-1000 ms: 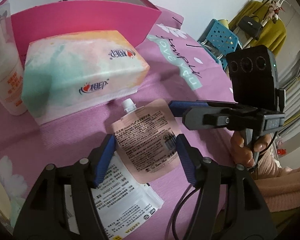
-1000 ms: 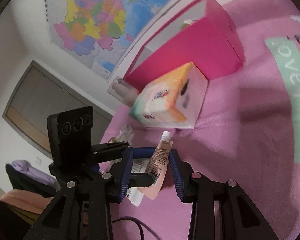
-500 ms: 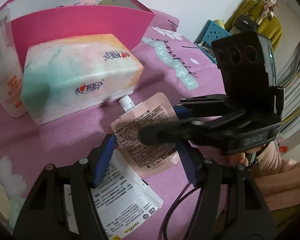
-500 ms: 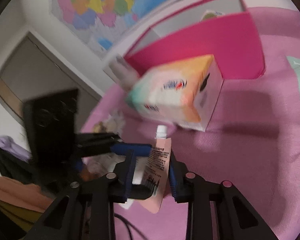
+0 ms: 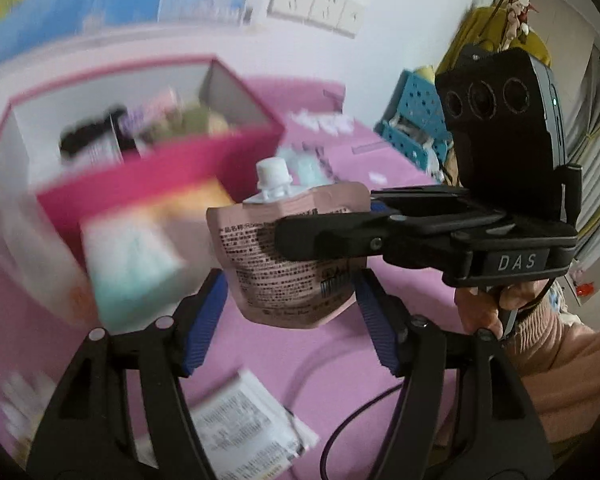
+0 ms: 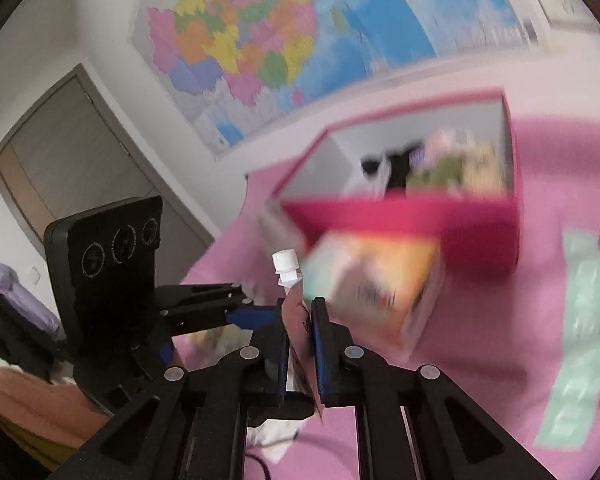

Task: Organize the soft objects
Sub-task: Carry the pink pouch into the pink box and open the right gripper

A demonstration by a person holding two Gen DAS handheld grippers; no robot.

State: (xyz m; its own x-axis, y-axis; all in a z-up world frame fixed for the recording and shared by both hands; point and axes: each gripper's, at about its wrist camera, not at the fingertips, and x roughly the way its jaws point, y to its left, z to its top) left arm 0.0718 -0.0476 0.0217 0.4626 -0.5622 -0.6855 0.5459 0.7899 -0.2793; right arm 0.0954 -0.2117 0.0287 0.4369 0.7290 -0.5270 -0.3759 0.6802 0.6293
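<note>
A pink spout pouch (image 5: 288, 252) with a white cap hangs in the air above the pink bedspread. My right gripper (image 6: 301, 320) is shut on the pouch (image 6: 296, 312), seen edge-on with its cap up. In the left wrist view the right gripper (image 5: 320, 236) reaches in from the right and pinches the pouch. My left gripper (image 5: 290, 304) is open, its blue pads either side of the pouch's lower part and apart from it. The open pink box (image 5: 160, 172) with several items inside stands behind.
A pastel tissue pack (image 5: 136, 252) lies in front of the box; it also shows in the right wrist view (image 6: 380, 288). A white printed sachet (image 5: 244, 428) lies on the bedspread below my left gripper. A cable (image 5: 340, 428) trails across the bed.
My right gripper has closed on the pink pouch and lifted it off the bedspread. Both views have tilted up, so the inside of the box shows.
</note>
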